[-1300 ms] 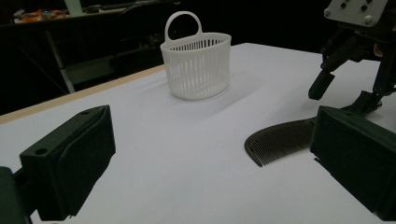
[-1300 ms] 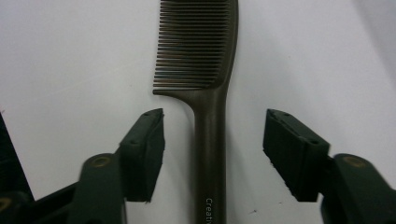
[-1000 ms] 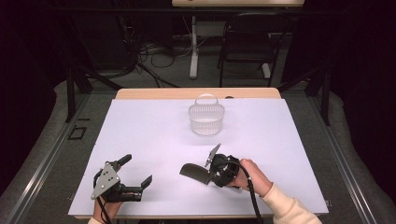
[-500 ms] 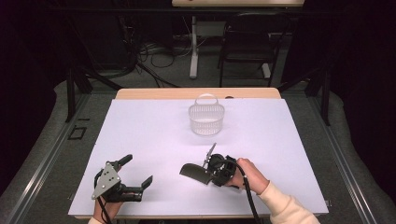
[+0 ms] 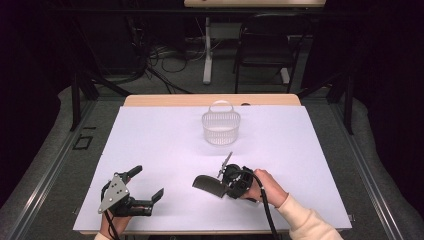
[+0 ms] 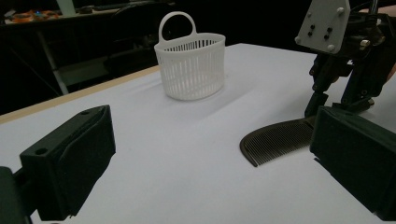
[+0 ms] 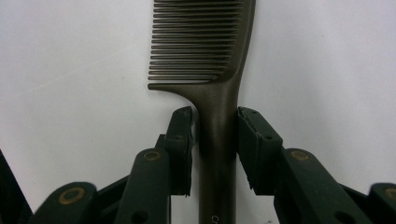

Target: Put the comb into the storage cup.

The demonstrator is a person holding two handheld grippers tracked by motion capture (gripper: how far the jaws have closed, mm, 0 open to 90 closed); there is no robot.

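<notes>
A dark brown comb lies flat on the white table near the front, teeth toward the left gripper. My right gripper lies low on the table with the comb's handle between its jaws. The jaws have just been closing. The right pad is against the handle, and a thin gap shows at the left pad. My left gripper rests at the front left, open and empty, and looks toward the comb and the right gripper. A white slatted basket stands upright farther back.
The white table cover ends in a wooden strip at the far edge. Beyond it are a chair, a table leg and cables on a dark floor. The basket has a loop handle on top.
The right gripper's jaws have drawn in around the comb handle, with the hand barely shifting. The left gripper, the comb and the basket have stayed where they were.
</notes>
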